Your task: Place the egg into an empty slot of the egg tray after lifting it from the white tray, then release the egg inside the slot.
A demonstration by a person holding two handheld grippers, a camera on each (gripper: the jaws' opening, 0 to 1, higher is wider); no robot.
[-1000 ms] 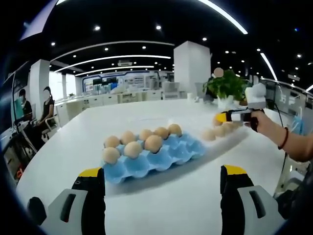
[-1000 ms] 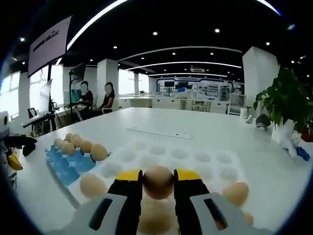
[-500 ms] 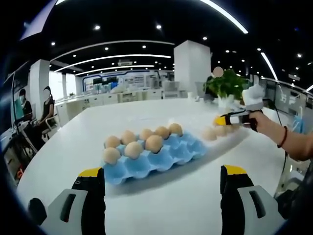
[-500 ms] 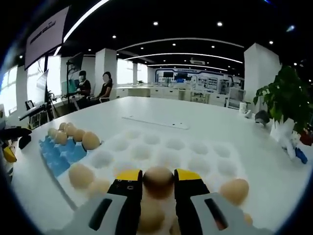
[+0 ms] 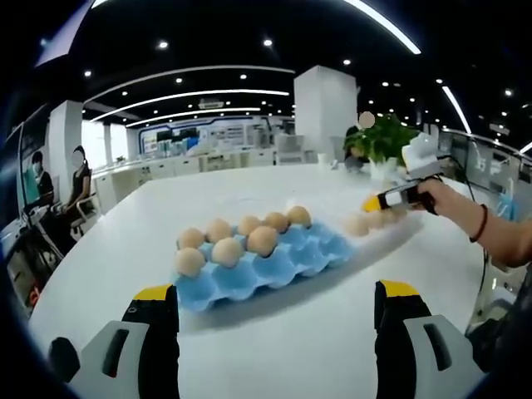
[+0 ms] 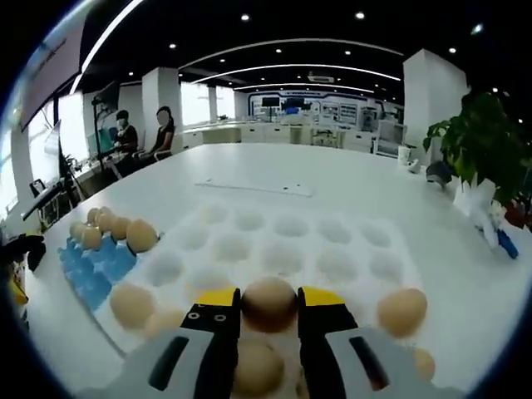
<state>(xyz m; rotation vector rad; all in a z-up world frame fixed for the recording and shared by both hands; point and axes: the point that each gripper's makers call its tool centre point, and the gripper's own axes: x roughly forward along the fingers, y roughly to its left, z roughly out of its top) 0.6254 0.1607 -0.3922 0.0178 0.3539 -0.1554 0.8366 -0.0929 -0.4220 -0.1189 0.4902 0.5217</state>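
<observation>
The left gripper view looks low across the worktop (image 5: 274,341) at the blue egg tray (image 5: 258,270), mid-frame. The right gripper view hangs close above the white tray (image 6: 332,258). Both share the blue egg tray (image 6: 96,266).

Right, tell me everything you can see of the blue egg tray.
The blue egg tray is a moulded tray of cupped slots, looking like plastic or pulp. It lies flat on the white table, ahead of the open left gripper, with nothing gripping it. In the left gripper view seven brown eggs sit in it: five along the far row and two in the next; the near slots are empty. In the right gripper view it lies beside the white tray.
</observation>
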